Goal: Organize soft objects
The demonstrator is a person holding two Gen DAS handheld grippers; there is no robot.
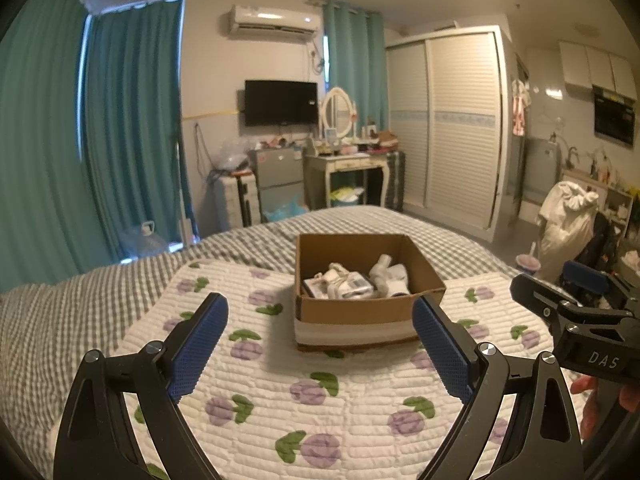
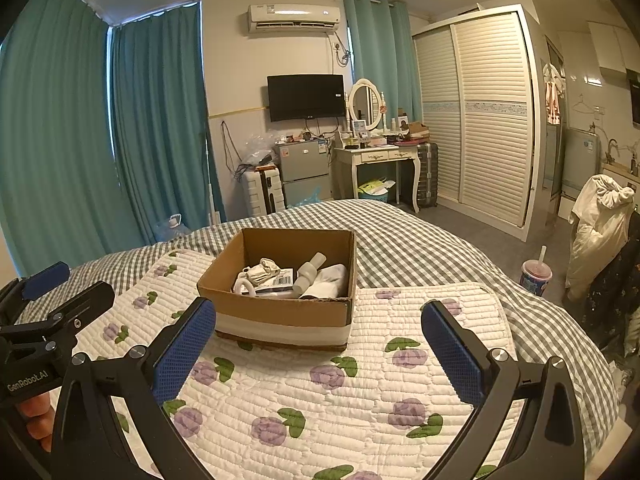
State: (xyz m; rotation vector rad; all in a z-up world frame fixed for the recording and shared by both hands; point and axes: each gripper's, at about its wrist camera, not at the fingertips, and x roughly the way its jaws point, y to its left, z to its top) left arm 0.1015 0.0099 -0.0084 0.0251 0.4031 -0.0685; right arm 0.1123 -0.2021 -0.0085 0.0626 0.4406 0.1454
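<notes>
Teal curtains flank a wall TV under an air conditioner. A vanity with oval mirror stands beside the wardrobe.

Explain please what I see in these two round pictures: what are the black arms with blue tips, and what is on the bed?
No robot is here. A person holds one hand tool in each hand, and each tool carries a wide-angle camera that looks forward along its two fingers, so the room looks bent. One picture is from the left tool, the other from the right tool. The blue parts are the finger pads. Both tools are open and hold nothing. Each camera also catches the other tool at its edge. On the bed lies a quilt with purple flowers, and on it stands an open cardboard box. Inside are white rolled socks and some small packets.
</notes>
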